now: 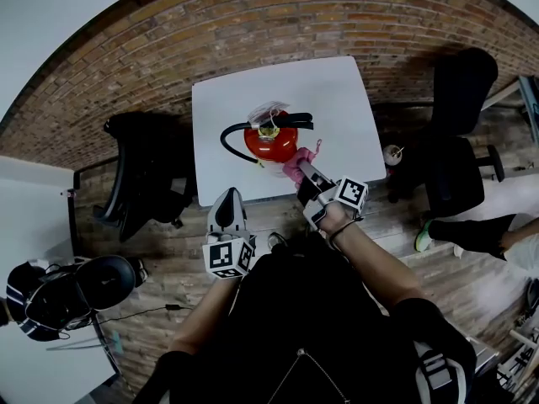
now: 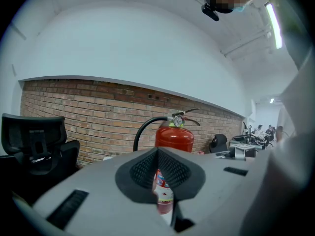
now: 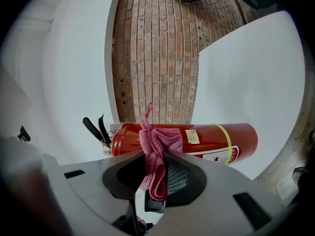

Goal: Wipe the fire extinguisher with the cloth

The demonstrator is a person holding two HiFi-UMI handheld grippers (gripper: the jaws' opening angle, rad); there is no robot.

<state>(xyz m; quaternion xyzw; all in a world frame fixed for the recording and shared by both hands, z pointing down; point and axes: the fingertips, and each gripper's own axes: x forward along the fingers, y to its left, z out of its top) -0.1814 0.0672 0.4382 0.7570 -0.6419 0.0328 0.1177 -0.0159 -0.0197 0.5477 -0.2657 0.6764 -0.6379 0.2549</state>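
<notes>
- fire extinguisher (image 1: 271,141) stands upright in the middle of a white square worktop (image 1: 337,99), set against a brick wall (image 1: 253,23).
- left claw (image 1: 227,195) is held low, just off the near edge of the worktop, pointing at the cylinder and well apart from it. its dark ribbed pads are pressed together at the tips with nothing pinched. in the left gripper view, the red body shows over and behind the pads.
- the extinguisher is a smooth, glossy red cylinder with a rounded shoulder. it has a small gauge, black levers on top and a black hose (image 1: 232,146) curving out to its left. a yellow band and a printed label run round the body.
- pink cloth (image 1: 295,165), soft and bunched, lies against the near right side of the red body.
- right claw (image 1: 305,172) reaches over the worktop edge on an outstretched forearm, with the hand (image 1: 337,219) wrapped round the handle. the claw is rolled onto its side and is pinching the folded cloth, one loose tail sticking out past the tips.
</notes>
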